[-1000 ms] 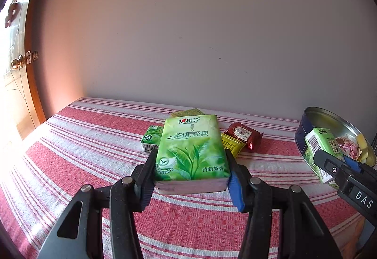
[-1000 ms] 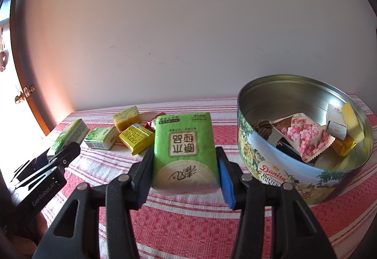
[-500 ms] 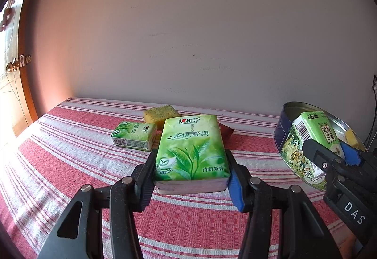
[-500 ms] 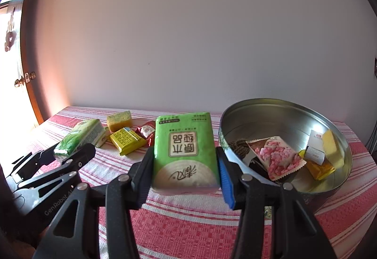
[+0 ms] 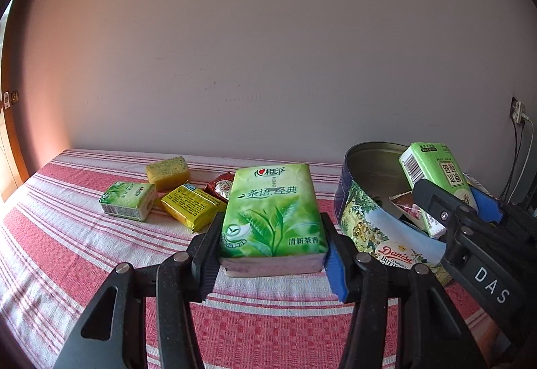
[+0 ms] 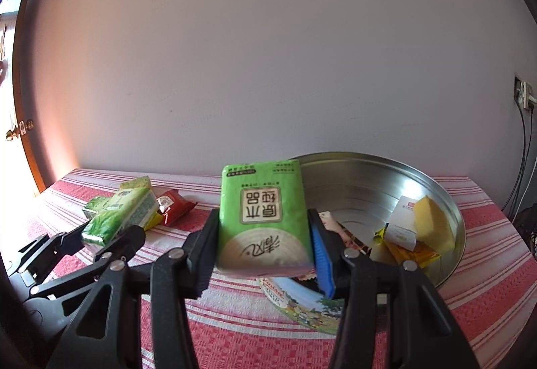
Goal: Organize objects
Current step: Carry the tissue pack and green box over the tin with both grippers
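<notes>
1. The left tongs (image 5: 273, 246) pinch a green tea tissue pack (image 5: 273, 218) above the striped worktop (image 5: 67, 251).
2. The right tongs (image 6: 263, 243) pinch a plain green tissue pack (image 6: 263, 218) — raised over the near rim of the cookie tin (image 6: 402, 174).

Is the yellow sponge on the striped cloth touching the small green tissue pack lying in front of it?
Apart. The left wrist view shows a strip of red-and-white striped cloth between the yellow sponge and the small green tissue pack.
</notes>
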Demonstrator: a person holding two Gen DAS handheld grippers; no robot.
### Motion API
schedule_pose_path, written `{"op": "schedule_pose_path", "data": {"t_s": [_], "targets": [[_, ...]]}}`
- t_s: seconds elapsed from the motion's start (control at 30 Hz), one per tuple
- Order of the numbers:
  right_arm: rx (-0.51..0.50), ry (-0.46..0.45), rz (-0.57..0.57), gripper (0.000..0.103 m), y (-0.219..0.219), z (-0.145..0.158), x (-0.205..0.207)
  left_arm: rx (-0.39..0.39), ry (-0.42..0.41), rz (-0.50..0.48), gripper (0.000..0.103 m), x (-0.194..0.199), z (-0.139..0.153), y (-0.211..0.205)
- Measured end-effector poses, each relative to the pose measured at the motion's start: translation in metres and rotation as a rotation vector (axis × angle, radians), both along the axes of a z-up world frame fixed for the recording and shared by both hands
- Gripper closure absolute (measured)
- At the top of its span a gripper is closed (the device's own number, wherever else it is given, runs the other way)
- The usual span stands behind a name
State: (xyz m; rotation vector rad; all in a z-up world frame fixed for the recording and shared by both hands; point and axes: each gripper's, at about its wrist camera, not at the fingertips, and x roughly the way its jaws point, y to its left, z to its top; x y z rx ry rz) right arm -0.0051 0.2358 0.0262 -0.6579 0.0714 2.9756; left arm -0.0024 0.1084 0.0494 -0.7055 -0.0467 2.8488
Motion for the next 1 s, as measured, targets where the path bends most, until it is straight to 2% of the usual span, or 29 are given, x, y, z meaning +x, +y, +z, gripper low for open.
{"op": "schedule_pose_path", "data": {"t_s": [0.53, 1.0], "targets": [[0.003, 0.048, -0.085, 0.053, 0.063, 0.011, 0.014, -0.008, 0.029, -0.07, 0.048, -0.012, 0.011, 0.067], [0.045, 0.05, -0.224, 0.053, 0.127, 0.011, 0.015, -0.014, 0.028, -0.155, 0.048, -0.016, 0.004, 0.123]]}}
